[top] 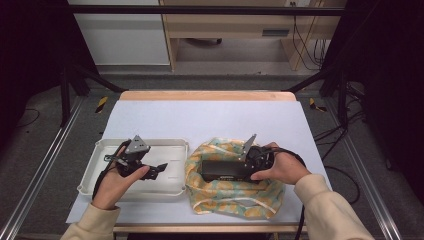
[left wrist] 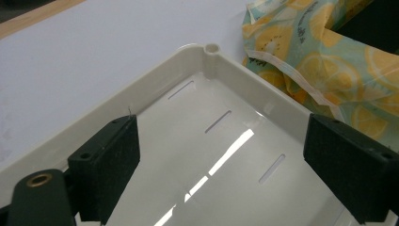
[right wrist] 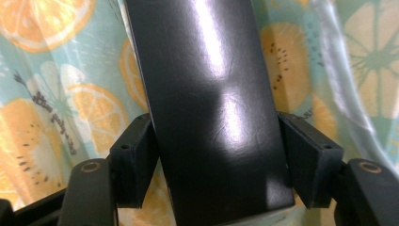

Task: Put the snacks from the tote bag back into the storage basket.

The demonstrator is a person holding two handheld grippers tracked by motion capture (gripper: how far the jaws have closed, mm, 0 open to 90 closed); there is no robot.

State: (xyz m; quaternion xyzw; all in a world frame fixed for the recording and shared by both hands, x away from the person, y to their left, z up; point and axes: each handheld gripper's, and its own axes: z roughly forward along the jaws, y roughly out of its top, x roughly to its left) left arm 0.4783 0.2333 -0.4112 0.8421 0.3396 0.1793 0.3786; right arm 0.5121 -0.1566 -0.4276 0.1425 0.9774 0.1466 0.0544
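Black box fills the space between the jaws of the right gripper, pads at both its sides, seemingly gripping it. It lies on the lemon-print cloth near the table's front edge, right of the white tray. Left gripper hovers over that tray, jaws spread and holding nothing. My guess: the box has been taken hold of but not lifted; carrying it across to the tray, if that is its goal, remains.
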